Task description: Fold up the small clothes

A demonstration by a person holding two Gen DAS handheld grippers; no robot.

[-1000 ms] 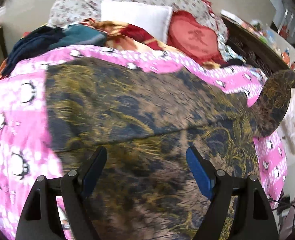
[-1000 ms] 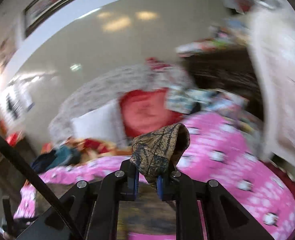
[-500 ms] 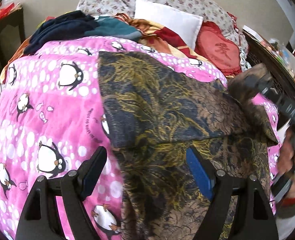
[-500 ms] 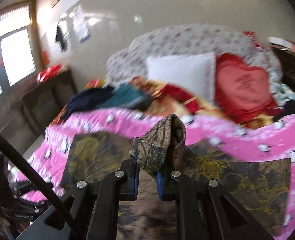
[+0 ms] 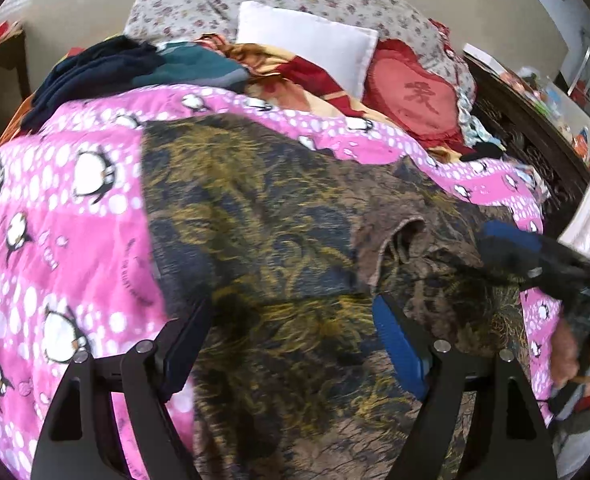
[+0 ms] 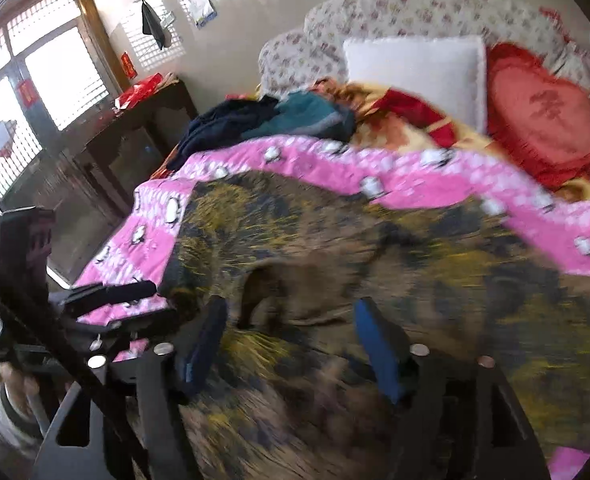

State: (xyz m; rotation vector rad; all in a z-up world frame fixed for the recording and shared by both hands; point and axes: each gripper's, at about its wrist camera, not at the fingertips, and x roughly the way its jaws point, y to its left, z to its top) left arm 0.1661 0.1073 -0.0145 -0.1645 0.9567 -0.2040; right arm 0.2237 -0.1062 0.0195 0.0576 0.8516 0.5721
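Note:
A dark garment with a gold and brown pattern (image 5: 255,216) lies spread on the pink penguin quilt (image 5: 55,240). Its sleeve (image 5: 411,240) is folded inward and lies on the body of the garment. My left gripper (image 5: 291,340) is open and empty, just above the garment's near part. My right gripper (image 6: 291,340) is open and empty above the folded sleeve (image 6: 295,292); it also shows at the right edge of the left wrist view (image 5: 535,256). The left gripper also shows at the left of the right wrist view (image 6: 107,304).
A pile of dark blue and teal clothes (image 5: 135,68) lies at the far left of the bed. A white pillow (image 5: 307,40) and a red heart cushion (image 5: 415,96) stand at the headboard. A dark wooden table (image 6: 143,128) stands left of the bed.
My right gripper carried the sleeve inward over the garment, opened and let it go. The sleeve now lies folded on the garment. My left gripper stayed open.

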